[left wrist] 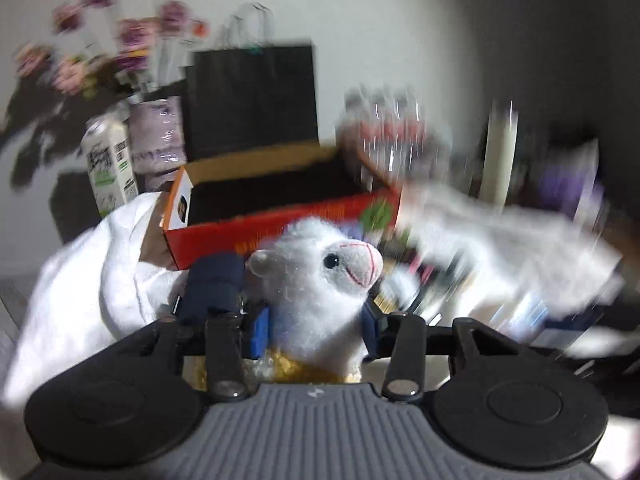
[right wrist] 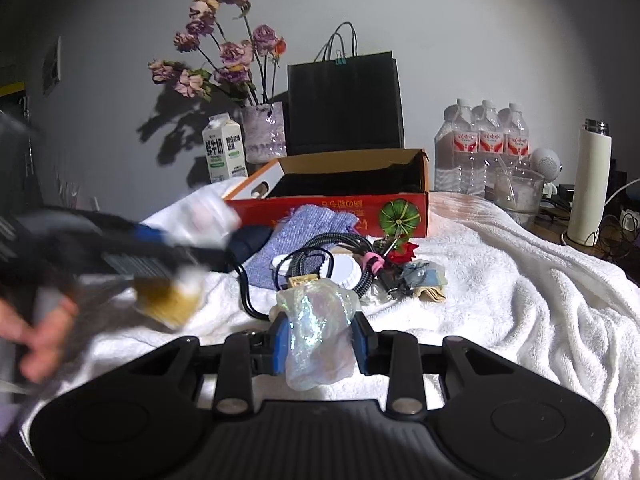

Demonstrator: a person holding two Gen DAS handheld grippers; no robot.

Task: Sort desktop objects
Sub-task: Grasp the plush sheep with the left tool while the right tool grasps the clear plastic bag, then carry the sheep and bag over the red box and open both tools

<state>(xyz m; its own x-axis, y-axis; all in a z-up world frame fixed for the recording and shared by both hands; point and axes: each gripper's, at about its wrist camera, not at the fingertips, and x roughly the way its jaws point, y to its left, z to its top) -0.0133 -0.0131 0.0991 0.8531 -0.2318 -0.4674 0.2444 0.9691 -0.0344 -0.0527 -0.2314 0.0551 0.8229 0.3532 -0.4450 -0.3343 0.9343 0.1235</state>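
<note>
the left gripper point(left wrist: 316, 330) pinches a white plush alpaca point(left wrist: 320, 276) by the neck, near the orange box point(left wrist: 280, 220). the right gripper point(right wrist: 320, 344) pinches an iridescent wrapper point(right wrist: 318, 332) above the white towel point(right wrist: 500, 280), just this side of the cable clutter point(right wrist: 340, 256).

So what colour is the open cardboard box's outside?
Orange-red box, clearest in the right wrist view.

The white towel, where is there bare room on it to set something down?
The towel lies bare on the right, between the small-item pile and the water bottles, and in front of that pile beside the right gripper. It is crowded in the middle before the orange box, around the cable and purple cloth.
</note>
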